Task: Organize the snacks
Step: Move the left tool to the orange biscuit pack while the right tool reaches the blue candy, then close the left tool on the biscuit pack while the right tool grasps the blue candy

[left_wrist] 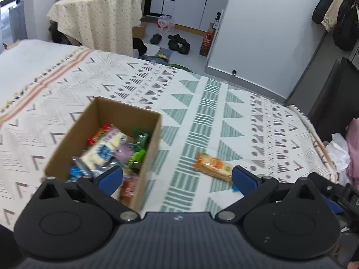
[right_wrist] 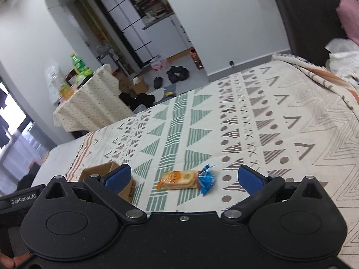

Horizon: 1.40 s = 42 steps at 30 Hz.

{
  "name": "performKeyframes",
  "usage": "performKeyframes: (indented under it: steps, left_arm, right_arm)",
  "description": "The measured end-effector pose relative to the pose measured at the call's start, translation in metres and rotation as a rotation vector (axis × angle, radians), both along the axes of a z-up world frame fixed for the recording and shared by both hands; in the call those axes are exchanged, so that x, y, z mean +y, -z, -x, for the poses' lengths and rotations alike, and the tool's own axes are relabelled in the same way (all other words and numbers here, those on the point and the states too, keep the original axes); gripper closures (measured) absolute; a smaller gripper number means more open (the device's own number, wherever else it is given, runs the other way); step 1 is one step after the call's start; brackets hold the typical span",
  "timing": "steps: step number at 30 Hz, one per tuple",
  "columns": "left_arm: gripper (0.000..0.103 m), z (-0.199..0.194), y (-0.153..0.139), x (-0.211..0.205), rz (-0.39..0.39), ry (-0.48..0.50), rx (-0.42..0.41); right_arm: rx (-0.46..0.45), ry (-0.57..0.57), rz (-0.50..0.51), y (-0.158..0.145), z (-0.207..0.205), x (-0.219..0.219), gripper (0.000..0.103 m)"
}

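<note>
The orange-and-cream plastic-wrapped cracker packet (right_wrist: pixel 177 180) is lying loose on the bed's patterned cotton cover (right_wrist: pixel 280 134), w/ a small crinkly blue foil snack pouch (right_wrist: pixel 206 178) touching its right end. Both are sitting directly ahead of the right tongs (right_wrist: pixel 182 178), framed between the blue pads (right_wrist: pixel 248 179), which are standing wide apart and holding nothing. The packet's long axis is running left-right, i.e. across the gap from pad to pad. So a straight-in close would probably squeeze it end to end; a wrist turn to pinch across the short side looks the safer bet.

The left tongs (left_wrist: pixel 177 177) are also spread wide and empty, hovering over the near right corner of the open brown cardboard box (left_wrist: pixel 154 134). From that view the packet (left_wrist: pixel 213 165) is lying ahead and to the right, close to the right pad, apart from the box wall. The right tongs seem the nearer and better lined-up of the two.

Box is already holding mixed wrapped snacks (left_wrist: pixel 107 150): red, green, blue, pale yellow wrappers, slightly blurred. It's lying to the left of the packet, near but not touching.

Materials: wrappers are thin, glossy and slippery, contents prob. brittle, so a gentle squeeze. Bed cover is soft and will give under pressure.
</note>
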<state>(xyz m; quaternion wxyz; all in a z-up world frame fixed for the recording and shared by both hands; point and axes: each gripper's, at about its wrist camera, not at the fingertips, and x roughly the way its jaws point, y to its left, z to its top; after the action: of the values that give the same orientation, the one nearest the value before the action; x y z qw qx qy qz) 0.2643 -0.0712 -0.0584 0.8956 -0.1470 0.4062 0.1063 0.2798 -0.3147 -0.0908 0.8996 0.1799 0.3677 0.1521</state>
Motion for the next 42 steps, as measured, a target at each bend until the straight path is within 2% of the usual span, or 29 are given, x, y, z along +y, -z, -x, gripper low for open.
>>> performKeyframes:
  steps: [3, 5, 8, 10, 16, 19, 22, 27, 29, 34, 39, 42]
  left_arm:
    - [0.0, -0.014, 0.006, -0.007, 0.028, 0.018, 0.011]
    - [0.0, -0.022, 0.011, -0.011, 0.041, 0.028, 0.019]
    - [0.001, -0.031, 0.019, -0.017, 0.04, 0.011, 0.01]
    - [0.001, -0.039, 0.027, -0.019, 0.079, 0.003, 0.018]
    - [0.003, -0.06, 0.049, -0.024, 0.154, -0.031, 0.031]
    - [0.008, -0.07, 0.06, -0.025, 0.189, -0.054, 0.033]
    - [0.018, -0.082, 0.074, -0.026, 0.213, -0.071, 0.057]
    - [0.035, -0.102, 0.098, -0.026, 0.24, -0.083, 0.105]
    - [0.038, -0.109, 0.107, -0.026, 0.251, -0.091, 0.124]
    - [0.039, -0.125, 0.125, -0.027, 0.275, -0.112, 0.16]
    - [0.039, -0.137, 0.141, -0.033, 0.298, -0.116, 0.186]
    - [0.038, -0.144, 0.151, -0.035, 0.294, -0.132, 0.205]
  right_arm:
    - [0.025, 0.023, -0.022, 0.007, -0.008, -0.007, 0.003]
    - [0.047, 0.034, -0.035, 0.013, -0.015, -0.008, 0.007]
    - [0.093, 0.038, -0.053, 0.026, -0.025, -0.007, 0.023]
    - [0.122, 0.033, -0.053, 0.034, -0.033, -0.004, 0.031]
    - [0.173, 0.016, -0.046, 0.05, -0.049, 0.007, 0.038]
    - [0.202, 0.002, -0.031, 0.059, -0.059, 0.012, 0.045]
    - [0.222, -0.013, -0.008, 0.067, -0.069, 0.016, 0.053]
    - [0.263, -0.045, 0.025, 0.086, -0.083, 0.026, 0.056]
    - [0.274, -0.055, 0.036, 0.092, -0.087, 0.03, 0.056]
    - [0.304, -0.071, 0.057, 0.106, -0.102, 0.036, 0.057]
    - [0.35, -0.089, 0.046, 0.126, -0.11, 0.04, 0.068]
    - [0.354, -0.09, 0.039, 0.126, -0.11, 0.038, 0.069]
